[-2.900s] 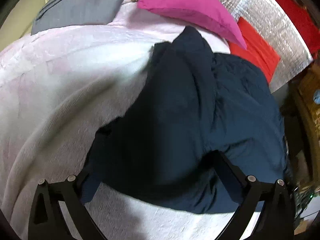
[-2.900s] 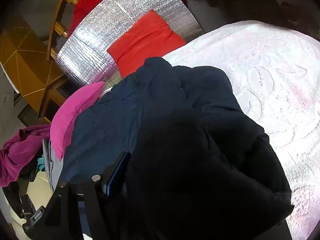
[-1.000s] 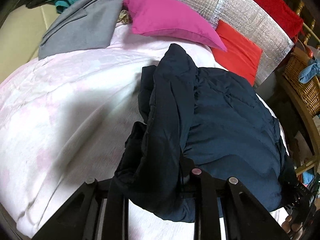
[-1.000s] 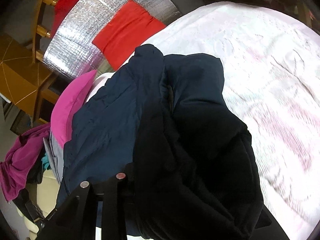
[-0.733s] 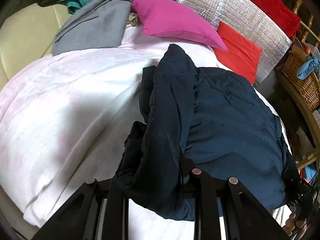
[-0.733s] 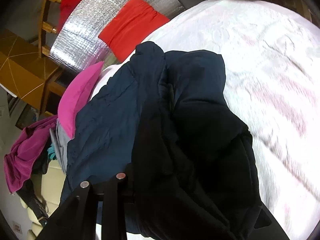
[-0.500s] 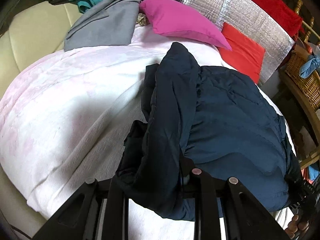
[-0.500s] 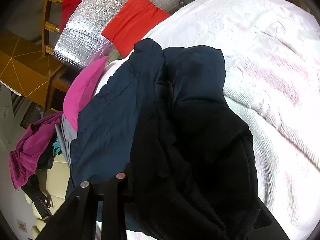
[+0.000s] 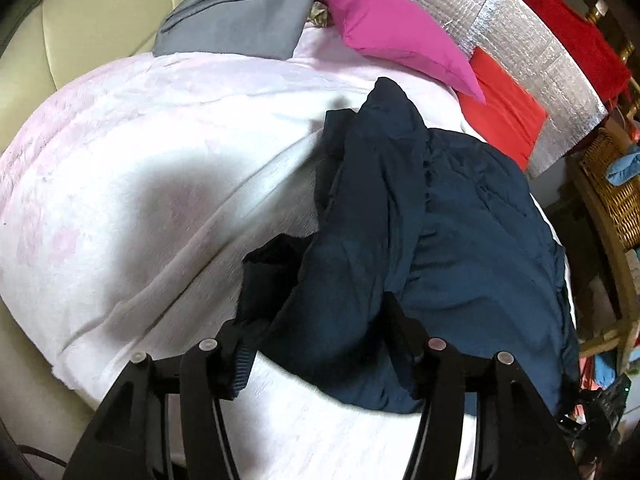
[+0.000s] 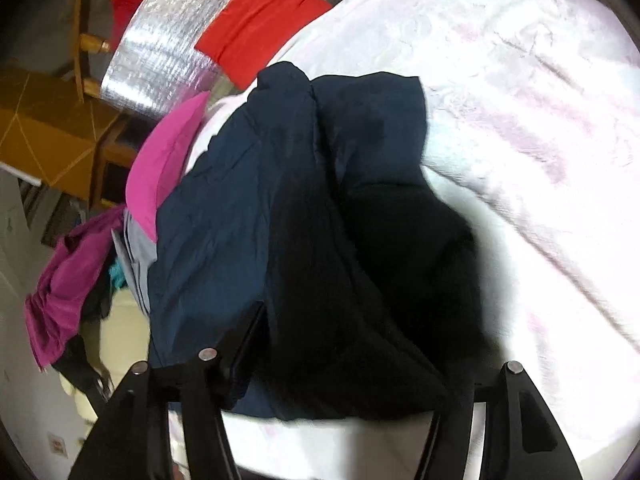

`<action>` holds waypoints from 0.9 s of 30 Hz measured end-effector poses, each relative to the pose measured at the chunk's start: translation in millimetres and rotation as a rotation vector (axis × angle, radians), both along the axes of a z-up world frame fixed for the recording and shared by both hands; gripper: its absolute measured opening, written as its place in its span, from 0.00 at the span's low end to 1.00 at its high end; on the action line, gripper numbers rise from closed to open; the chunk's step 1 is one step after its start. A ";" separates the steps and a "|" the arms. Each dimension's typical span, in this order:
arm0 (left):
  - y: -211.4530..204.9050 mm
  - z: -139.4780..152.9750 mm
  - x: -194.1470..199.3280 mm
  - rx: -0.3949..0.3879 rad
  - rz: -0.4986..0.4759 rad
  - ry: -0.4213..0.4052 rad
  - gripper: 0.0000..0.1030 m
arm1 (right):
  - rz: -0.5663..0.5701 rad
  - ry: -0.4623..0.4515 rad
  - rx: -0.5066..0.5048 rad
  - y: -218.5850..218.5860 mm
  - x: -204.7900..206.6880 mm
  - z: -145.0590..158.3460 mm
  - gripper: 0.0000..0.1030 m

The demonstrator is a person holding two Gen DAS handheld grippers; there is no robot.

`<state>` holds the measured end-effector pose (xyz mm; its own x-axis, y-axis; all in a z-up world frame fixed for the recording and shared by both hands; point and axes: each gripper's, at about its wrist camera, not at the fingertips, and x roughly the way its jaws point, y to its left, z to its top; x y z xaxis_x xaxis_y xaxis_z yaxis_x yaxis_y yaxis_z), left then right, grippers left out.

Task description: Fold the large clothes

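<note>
A large dark navy padded jacket (image 9: pixel 460 240) lies bunched on a white and pale pink bedspread (image 9: pixel 140 184). In the left wrist view my left gripper (image 9: pixel 320 328) is open, its fingers either side of the jacket's near hem, with a ribbed cuff (image 9: pixel 244 372) by the left finger. In the right wrist view the same jacket (image 10: pixel 320 220) lies heaped between the wide open fingers of my right gripper (image 10: pixel 356 364). The fabric hides the right finger's tip.
A magenta pillow (image 9: pixel 396 32), a red cushion (image 9: pixel 504 108) and a silver foil panel (image 9: pixel 532 60) stand at the bed's head. A grey folded garment (image 9: pixel 236 20) lies at the far left. A wicker chair (image 9: pixel 612 200) stands at the right of the bed.
Both grippers were shut on the jacket half a second ago and have opened. The jacket has dropped onto the bedspread and lies slack between the fingers.
</note>
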<state>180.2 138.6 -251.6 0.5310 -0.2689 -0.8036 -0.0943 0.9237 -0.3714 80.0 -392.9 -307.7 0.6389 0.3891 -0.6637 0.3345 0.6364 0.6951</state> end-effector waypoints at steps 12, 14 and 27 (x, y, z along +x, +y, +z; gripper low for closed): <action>42.6 50.6 -0.2 0.130 -0.063 -0.024 0.68 | -0.010 -0.060 -0.038 -72.4 -50.7 25.9 0.72; 36.2 46.8 16.6 0.103 -0.090 -0.003 0.69 | -0.029 -0.085 -0.003 -77.9 -35.2 21.9 0.73; 1.3 -12.3 62.4 0.005 -0.184 0.140 0.58 | 0.056 -0.010 0.013 -34.6 56.7 -15.1 0.59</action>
<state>242.6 139.9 -263.9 0.3563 -0.3470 -0.8675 0.0256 0.9317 -0.3622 136.7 -427.5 -322.8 0.6226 0.4334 -0.6516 0.2911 0.6447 0.7069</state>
